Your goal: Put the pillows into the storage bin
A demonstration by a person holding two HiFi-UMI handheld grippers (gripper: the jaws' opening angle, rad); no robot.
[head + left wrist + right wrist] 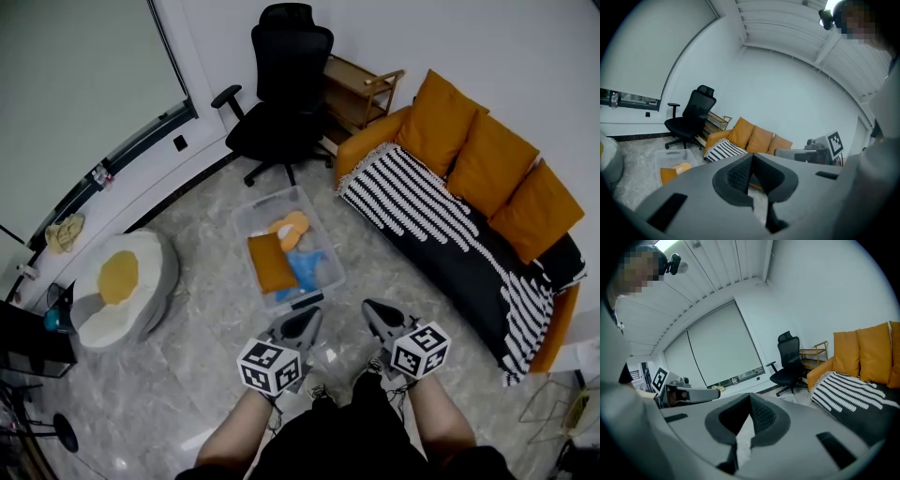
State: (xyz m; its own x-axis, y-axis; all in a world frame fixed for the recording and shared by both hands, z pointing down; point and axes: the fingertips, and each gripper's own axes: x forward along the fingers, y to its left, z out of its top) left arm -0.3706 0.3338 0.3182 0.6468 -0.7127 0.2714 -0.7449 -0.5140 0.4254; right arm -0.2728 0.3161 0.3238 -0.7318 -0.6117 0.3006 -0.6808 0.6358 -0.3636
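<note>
At the far right, orange pillows [490, 162] are lined along the sofa [473, 267], nearer the right gripper [372, 309] than the left gripper [312, 317], both closed on nothing.

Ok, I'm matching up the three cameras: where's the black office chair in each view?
Head view: office chair top centre, beyond the storage bin.
Left gripper view: office chair left of centre.
Right gripper view: office chair right of centre.
Shared landmark: orange cushions, right of it in all three.
</note>
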